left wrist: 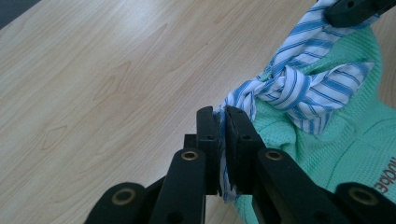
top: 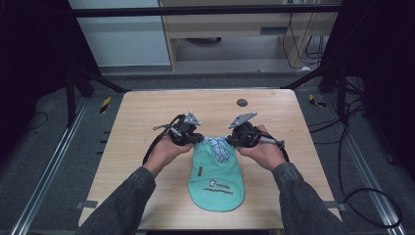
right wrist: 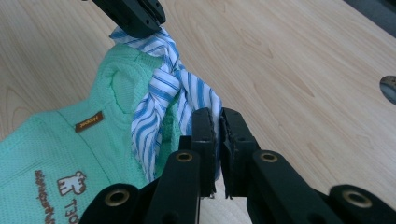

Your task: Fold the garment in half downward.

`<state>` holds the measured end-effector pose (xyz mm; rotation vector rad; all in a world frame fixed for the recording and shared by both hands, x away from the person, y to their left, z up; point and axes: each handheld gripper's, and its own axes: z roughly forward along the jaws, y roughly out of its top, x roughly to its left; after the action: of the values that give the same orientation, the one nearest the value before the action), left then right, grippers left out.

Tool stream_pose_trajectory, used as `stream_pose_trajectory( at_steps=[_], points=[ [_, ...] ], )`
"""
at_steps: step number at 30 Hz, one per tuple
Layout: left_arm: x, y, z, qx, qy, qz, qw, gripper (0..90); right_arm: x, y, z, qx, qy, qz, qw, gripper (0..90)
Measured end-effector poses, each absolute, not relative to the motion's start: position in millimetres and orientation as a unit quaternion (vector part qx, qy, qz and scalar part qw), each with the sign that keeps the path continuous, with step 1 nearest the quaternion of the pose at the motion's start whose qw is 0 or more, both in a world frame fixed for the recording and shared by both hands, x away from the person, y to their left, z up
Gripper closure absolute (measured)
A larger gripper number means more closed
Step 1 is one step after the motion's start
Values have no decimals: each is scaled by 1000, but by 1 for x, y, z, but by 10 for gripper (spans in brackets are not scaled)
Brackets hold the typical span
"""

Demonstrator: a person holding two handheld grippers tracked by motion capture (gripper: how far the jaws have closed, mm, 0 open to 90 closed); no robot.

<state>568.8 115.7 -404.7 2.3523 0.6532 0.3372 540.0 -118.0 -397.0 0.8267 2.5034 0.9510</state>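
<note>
A mint-green knit garment (top: 215, 178) with a small printed logo lies on the wooden table (top: 147, 117), its far end tied with a blue-and-white striped cloth strip (top: 219, 147). The strip forms a knot (left wrist: 285, 81) over the green knit (left wrist: 359, 140). My left gripper (left wrist: 222, 114) is shut on one end of the striped strip at the garment's left. My right gripper (right wrist: 218, 116) is shut on the other end of the strip (right wrist: 161, 93) at the garment's (right wrist: 51, 149) right. In the high view the left gripper (top: 197, 138) and right gripper (top: 229, 140) face each other across the knot.
A small dark round disc (top: 242, 102) sits near the table's far edge. Bare wood (left wrist: 93, 84) surrounds the garment. Black frame legs and cables stand on the floor beyond the table, with metal rails along both sides.
</note>
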Motion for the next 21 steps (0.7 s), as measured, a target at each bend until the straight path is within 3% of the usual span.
stream_pose_trajectory(
  at_steps=[21],
  points=[
    [580, 119, -395, 891, 250, 134, 354, 851, 539, -116, -384, 287, 874, 347, 181, 848]
  ],
)
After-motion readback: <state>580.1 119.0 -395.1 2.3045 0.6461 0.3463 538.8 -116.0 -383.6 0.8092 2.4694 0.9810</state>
